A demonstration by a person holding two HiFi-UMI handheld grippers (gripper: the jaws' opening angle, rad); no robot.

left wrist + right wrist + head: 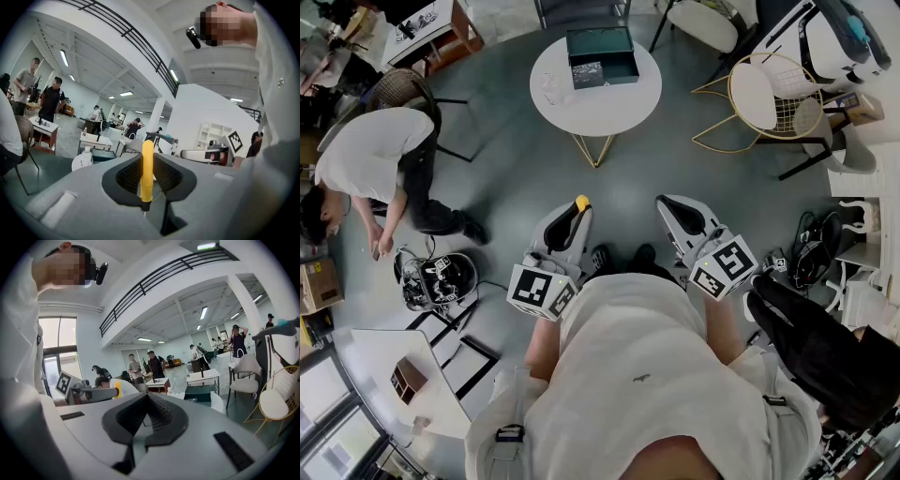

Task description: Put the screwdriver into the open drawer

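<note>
**Screwdriver in the left tool, drawer well apart on the round counter**

The left tool is clenched on the screwdriver. In the left gripper view the yellow handle stands upright between the two dark jaw pads, which press on it from both sides. A thin metal shaft shows just below the handle. In the head view only the yellow end of the handle pokes out past the jaw tips.

The right tool is clenched too, but on nothing: its pads meet, with no object between them.

Both tools are held low and close to the person's body, side by side and pointing forward. Each one's marker cube sits near the white shirt, the left cube and the right cube.

The drawer is dark green with its open side up. It lies on the far half of a round white counter with thin gold legs, well apart from both tools across a stretch of grey floor. A small dark speckled object lies at the drawer's near left corner; I cannot tell what it is.

To the left a person in a white shirt bends over, and to the right of the counter stands a gold wire chair.
</note>
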